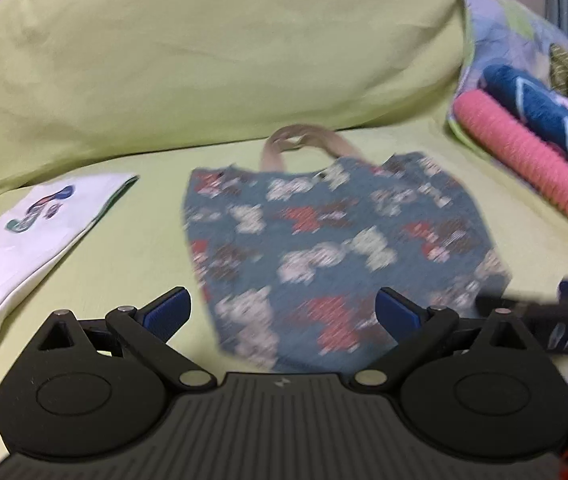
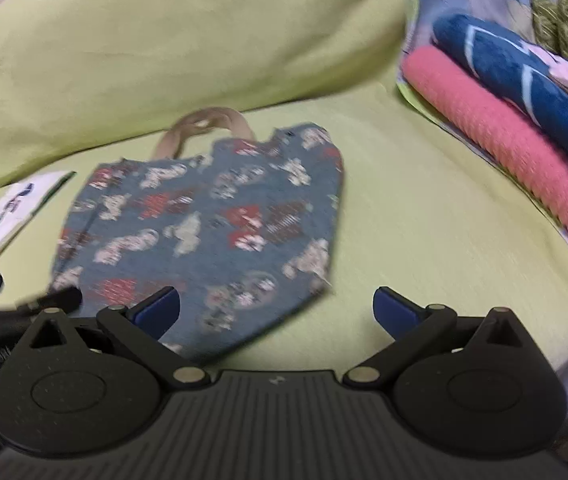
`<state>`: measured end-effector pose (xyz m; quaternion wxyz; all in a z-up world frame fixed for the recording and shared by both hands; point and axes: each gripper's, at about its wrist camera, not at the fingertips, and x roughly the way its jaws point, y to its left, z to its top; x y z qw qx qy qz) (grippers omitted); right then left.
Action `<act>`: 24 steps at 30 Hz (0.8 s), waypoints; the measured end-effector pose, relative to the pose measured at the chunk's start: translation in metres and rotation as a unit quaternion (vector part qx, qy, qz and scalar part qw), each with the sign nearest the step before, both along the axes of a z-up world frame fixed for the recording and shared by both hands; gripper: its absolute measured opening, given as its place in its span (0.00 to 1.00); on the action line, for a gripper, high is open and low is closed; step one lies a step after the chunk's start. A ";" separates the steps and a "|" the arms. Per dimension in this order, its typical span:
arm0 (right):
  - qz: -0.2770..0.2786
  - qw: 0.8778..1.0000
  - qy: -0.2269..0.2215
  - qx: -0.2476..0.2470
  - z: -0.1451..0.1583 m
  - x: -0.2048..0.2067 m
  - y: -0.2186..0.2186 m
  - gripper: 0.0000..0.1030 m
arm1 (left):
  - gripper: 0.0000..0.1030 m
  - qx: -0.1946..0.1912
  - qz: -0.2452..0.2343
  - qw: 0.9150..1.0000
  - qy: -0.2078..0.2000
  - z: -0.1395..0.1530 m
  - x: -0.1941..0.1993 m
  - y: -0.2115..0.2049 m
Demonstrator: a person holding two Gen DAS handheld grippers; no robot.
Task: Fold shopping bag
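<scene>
A blue shopping bag (image 1: 315,248) with a red and white flower print lies flat on the light green bed sheet (image 1: 132,264), its beige handles (image 1: 303,148) pointing away toward the pillow. My left gripper (image 1: 284,310) hovers open over the bag's near edge, nothing between its blue pads. In the right wrist view the same bag (image 2: 212,224) lies left of centre, handles (image 2: 204,128) at the far end. My right gripper (image 2: 276,306) is open just past the bag's near right corner, holding nothing. Both views are motion-blurred.
A folded white bag (image 1: 20,248) with a blue-green logo lies left of the flowered bag. A large green pillow (image 1: 204,52) backs the bed. Folded pink and blue towels (image 1: 531,160) are stacked at the right. The other gripper shows at each view's edge.
</scene>
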<state>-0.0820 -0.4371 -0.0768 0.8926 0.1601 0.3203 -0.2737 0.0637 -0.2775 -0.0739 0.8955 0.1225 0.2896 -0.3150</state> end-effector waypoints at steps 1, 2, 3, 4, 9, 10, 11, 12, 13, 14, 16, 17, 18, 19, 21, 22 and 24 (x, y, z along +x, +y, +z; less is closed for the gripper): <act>-0.001 1.000 0.006 0.001 0.000 -0.001 -0.001 0.99 | 0.96 -0.002 0.003 1.000 0.000 0.001 0.002 -0.001; 0.000 1.000 0.008 0.000 0.001 -0.002 -0.001 0.99 | 0.96 -0.004 0.006 1.000 0.000 0.002 0.005 -0.001; 0.001 1.000 0.010 -0.002 0.002 -0.003 -0.002 0.99 | 0.96 -0.006 0.009 1.000 0.000 0.004 0.007 -0.002; 0.001 1.000 0.012 -0.005 0.003 -0.005 -0.002 0.99 | 0.96 -0.007 0.012 1.000 0.000 0.005 0.009 -0.003; -0.025 0.999 0.023 -0.027 -0.006 -0.013 -0.010 0.99 | 0.97 -0.017 0.027 1.000 0.000 0.011 0.021 -0.006; -0.029 0.999 0.030 -0.025 -0.010 -0.012 -0.013 0.99 | 0.97 -0.019 0.030 0.999 0.000 0.012 0.023 -0.007; -0.032 0.999 0.038 -0.023 -0.014 -0.012 -0.016 0.99 | 0.97 -0.020 0.033 0.999 0.000 0.013 0.026 -0.008; -0.032 0.998 0.045 -0.020 -0.016 -0.011 -0.018 0.99 | 0.97 -0.021 0.035 0.999 0.008 0.012 0.027 -0.007; -0.032 0.998 0.046 -0.019 -0.018 -0.010 -0.020 0.99 | 0.97 -0.021 0.034 0.999 0.020 0.009 0.027 -0.003; -0.032 0.998 0.043 -0.018 -0.019 -0.008 -0.019 0.99 | 0.97 -0.024 0.031 0.999 0.027 0.007 0.027 0.000; -0.023 0.999 0.044 -0.019 -0.020 -0.002 -0.017 0.99 | 0.97 -0.023 0.028 0.999 0.019 0.007 0.025 0.006; -0.017 0.999 0.047 -0.020 -0.020 0.002 -0.015 0.99 | 0.97 -0.019 0.028 0.999 0.007 0.007 0.023 0.009; -0.010 0.999 0.048 -0.022 -0.020 0.005 -0.012 0.99 | 0.97 -0.013 0.030 0.999 -0.004 0.005 0.022 0.012; -0.002 0.999 0.047 -0.027 -0.019 0.009 -0.009 0.99 | 0.97 -0.006 0.034 0.999 -0.012 0.003 0.021 0.015; 0.010 0.998 0.043 -0.035 -0.017 0.014 -0.002 0.99 | 0.97 0.002 0.041 0.999 -0.010 -0.002 0.024 0.023; 0.014 0.998 0.042 -0.037 -0.017 0.017 0.002 0.99 | 0.97 0.004 0.044 0.999 -0.006 -0.004 0.025 0.028; 0.024 0.998 0.042 -0.034 -0.015 0.024 0.007 0.99 | 0.97 0.008 0.051 0.999 -0.002 -0.006 0.027 0.035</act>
